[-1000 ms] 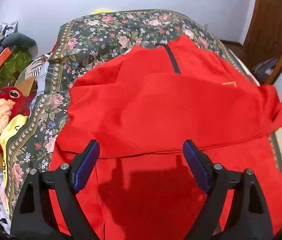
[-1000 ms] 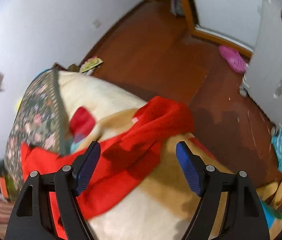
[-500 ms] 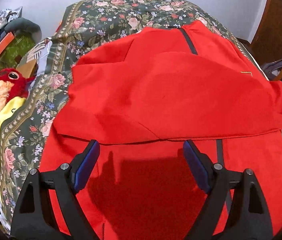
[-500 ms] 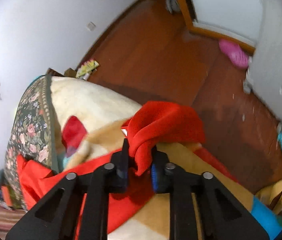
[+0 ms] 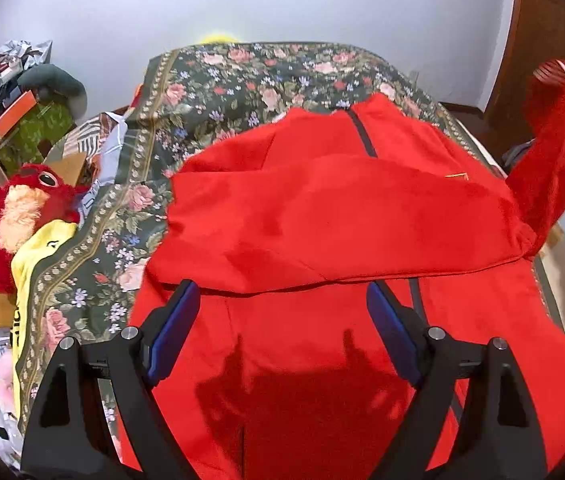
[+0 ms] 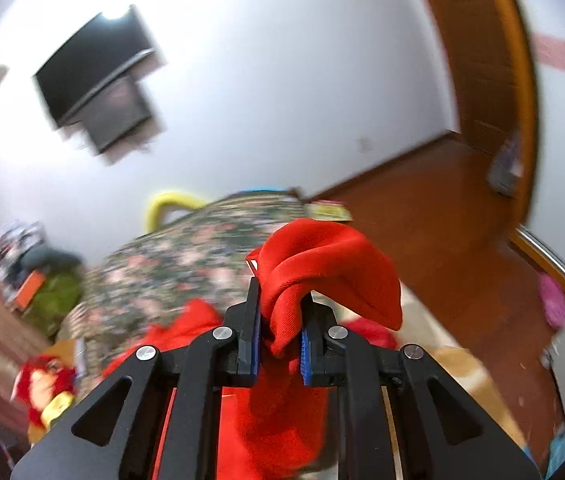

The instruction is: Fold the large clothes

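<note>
Right gripper (image 6: pixel 280 334) has just clamped the red fleece jacket's sleeve (image 6: pixel 322 272); left gripper (image 5: pixel 278 332) hangs open. Sleeve should be carried flat across.

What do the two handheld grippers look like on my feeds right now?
Both match: the left gripper and right gripper have black angular fingers with triangular cut-outs, silver round pivot bolts and blue ribbed pads. No cables, markings, hands or sleeves show.

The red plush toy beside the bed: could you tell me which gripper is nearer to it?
Left. The left gripper hangs open over the red jacket, with the plush toy close by. The right gripper, shut on the jacket's sleeve, is lifted at the bed's opposite side.
</note>
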`<state>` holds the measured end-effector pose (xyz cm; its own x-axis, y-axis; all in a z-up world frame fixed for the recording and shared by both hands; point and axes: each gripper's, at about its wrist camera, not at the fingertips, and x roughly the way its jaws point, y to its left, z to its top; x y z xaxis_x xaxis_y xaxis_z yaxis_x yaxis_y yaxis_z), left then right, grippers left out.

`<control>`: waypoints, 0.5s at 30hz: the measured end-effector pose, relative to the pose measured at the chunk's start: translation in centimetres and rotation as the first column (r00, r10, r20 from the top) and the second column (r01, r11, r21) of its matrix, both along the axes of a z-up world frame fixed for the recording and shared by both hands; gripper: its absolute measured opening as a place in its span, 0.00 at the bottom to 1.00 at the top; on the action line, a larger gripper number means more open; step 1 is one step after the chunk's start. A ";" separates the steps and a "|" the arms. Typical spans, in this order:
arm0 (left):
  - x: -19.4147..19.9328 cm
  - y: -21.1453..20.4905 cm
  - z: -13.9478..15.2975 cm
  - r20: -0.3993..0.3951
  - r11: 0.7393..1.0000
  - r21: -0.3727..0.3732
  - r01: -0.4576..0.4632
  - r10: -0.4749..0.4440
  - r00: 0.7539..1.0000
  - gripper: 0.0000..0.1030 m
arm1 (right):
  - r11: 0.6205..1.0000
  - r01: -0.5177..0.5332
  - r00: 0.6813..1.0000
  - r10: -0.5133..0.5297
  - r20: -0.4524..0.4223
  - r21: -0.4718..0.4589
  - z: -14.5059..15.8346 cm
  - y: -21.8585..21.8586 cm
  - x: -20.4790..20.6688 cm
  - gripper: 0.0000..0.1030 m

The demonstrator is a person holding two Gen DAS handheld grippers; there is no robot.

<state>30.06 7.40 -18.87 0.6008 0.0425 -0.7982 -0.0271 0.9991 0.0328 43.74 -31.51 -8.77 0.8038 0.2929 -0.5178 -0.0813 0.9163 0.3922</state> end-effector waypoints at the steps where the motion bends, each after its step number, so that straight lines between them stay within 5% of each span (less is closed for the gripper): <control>1: -0.5 0.4 0.3 0.008 1.000 0.004 0.003 -0.003 1.000 0.83 | 0.999 -0.049 0.999 0.049 -0.007 -0.003 0.2 2.0 0.0 0.13; 7: -2.3 2.5 0.5 0.016 1.000 0.019 -0.011 0.010 1.000 0.83 | 0.968 -0.249 0.961 0.242 -0.135 -0.035 -4.3 10.7 0.1 0.13; 15: -3.2 5.3 -1.0 -0.036 0.998 -0.004 -0.059 0.059 0.998 0.83 | 0.901 -0.432 0.799 0.365 -0.478 -0.034 -15.9 19.1 -0.4 0.19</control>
<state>26.86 12.66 -19.90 0.5682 0.0730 -0.8197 -0.0851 0.9959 0.0297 43.29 -12.42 -24.66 0.2994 0.4360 -0.8487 -0.2966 0.8880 0.3515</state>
